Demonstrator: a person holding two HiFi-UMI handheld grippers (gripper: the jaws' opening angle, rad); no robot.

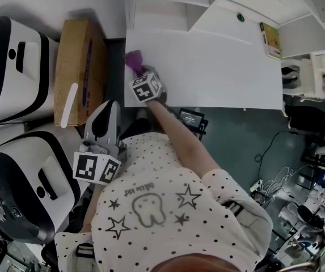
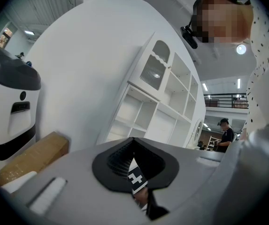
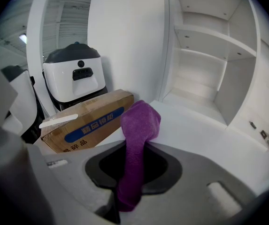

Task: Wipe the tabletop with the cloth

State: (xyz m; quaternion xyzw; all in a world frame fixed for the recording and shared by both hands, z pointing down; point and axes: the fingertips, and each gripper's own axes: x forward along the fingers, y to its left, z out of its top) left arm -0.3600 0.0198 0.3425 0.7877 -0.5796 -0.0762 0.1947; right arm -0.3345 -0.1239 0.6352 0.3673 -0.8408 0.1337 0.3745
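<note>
The right gripper pinches a purple cloth tight at the near left corner of the white tabletop (a cardboard box stands alongside). The left gripper, closed and empty, hangs off the table.

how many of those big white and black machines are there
2. One machine sits at the head view's upper left beside the cardboard box; the other is lower left, nearer the person. Others may be hidden.
</note>
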